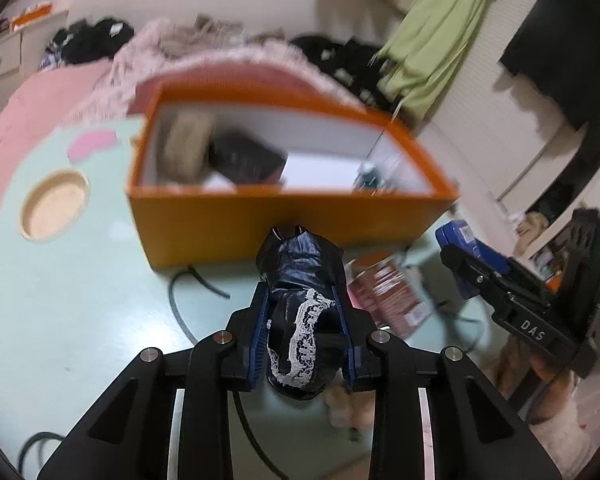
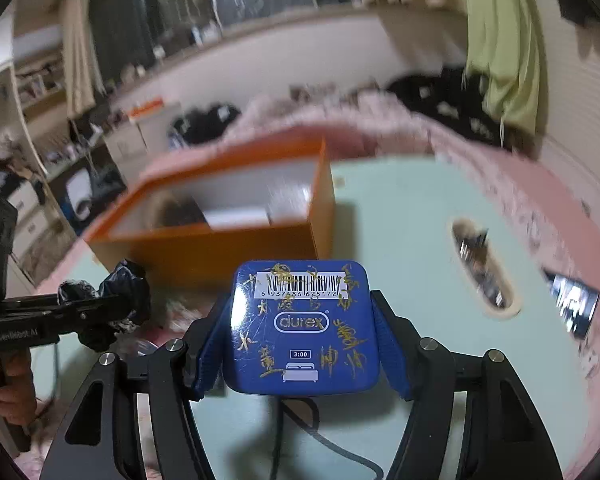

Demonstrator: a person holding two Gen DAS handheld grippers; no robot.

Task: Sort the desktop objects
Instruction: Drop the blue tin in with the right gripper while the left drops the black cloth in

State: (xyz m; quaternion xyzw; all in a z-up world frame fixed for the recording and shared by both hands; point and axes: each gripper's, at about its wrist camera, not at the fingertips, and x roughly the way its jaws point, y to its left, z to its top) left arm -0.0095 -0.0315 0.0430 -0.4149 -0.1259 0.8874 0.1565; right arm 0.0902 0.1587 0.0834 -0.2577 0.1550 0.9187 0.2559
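Observation:
My left gripper (image 1: 300,292) is shut on a bundle of black glossy cloth with white lace trim (image 1: 300,264), held above the pale green tabletop just in front of the orange box (image 1: 260,216). The open box holds a beige round item and a black object, both blurred. My right gripper (image 2: 302,300) is shut on a blue tin with a barcode and gold scribbles (image 2: 304,328), also raised before the orange box (image 2: 204,248). In the left wrist view, the right gripper (image 1: 480,276) and its blue tin (image 1: 458,236) show at the right. The left gripper (image 2: 100,304) with the black cloth (image 2: 124,284) appears in the right wrist view.
A round wooden dish (image 1: 54,210) sits on the green tabletop (image 1: 80,300) left of the box. A pink-brown packet (image 1: 388,292) and a black cable (image 1: 180,304) lie near the box's front. Pink bedding and dark clothes are piled behind. A shiny flat object (image 2: 576,308) lies at the right.

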